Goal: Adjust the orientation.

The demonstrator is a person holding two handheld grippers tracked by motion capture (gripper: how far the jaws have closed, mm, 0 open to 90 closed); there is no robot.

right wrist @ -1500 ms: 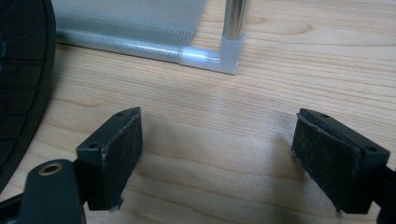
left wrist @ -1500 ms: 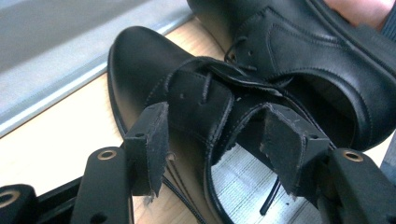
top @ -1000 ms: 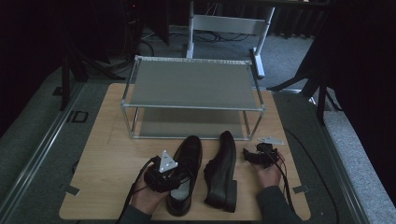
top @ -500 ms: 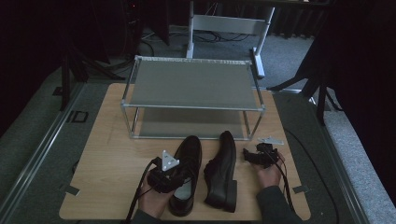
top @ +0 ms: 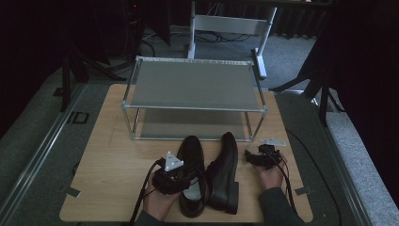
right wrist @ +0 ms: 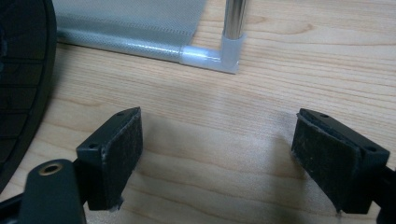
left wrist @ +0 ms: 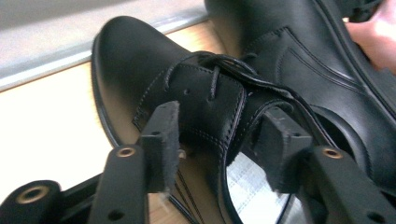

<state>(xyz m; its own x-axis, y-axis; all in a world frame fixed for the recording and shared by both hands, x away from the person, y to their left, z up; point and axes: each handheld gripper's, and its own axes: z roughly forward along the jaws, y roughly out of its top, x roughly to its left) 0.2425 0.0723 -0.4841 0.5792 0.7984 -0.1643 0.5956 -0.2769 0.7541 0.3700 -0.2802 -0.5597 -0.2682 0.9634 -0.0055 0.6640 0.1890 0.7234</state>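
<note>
While the left claw [left wrist: 219,135] straddles the upright shoe's [left wrist: 196,93] lace flap, jaws just widening, the right claw [right wrist: 217,154] gapes empty.

In the left gripper view the upright shoe's [left wrist: 196,98] heel is cut off by the bottom edge; whether the pads [left wrist: 161,140] press its laced flap cannot be told; in the right gripper view the tipped shoe's [right wrist: 21,70] sole runs off the left edge.
</note>
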